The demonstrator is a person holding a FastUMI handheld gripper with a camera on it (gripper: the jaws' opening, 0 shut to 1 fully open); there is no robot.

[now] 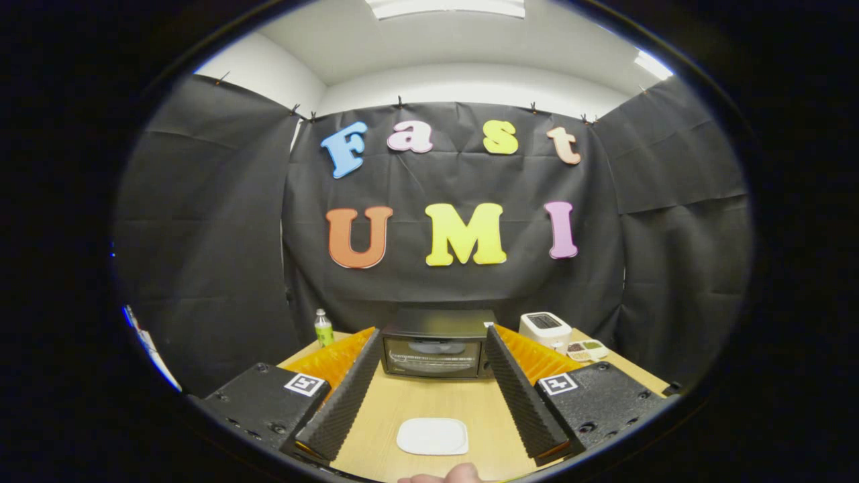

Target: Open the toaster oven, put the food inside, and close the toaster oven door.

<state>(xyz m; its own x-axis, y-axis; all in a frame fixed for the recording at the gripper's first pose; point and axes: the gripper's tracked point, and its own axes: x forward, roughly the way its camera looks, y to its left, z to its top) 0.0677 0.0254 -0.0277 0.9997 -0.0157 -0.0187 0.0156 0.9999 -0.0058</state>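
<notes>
A black toaster oven (436, 343) stands at the far side of the wooden table (429, 402), its glass door closed and facing me. My gripper (433, 345) is open, its two fingers spread wide with nothing between them; the oven sits just beyond the fingertips, framed by them. A white plate (432, 436) lies on the table between the fingers, close to me. I cannot tell whether any food rests on it.
A white toaster (545, 330) and a small dish of food (586, 350) sit to the right of the oven. A green bottle (324, 328) stands at the table's back left. A person's fingertip (446, 475) shows just below the plate.
</notes>
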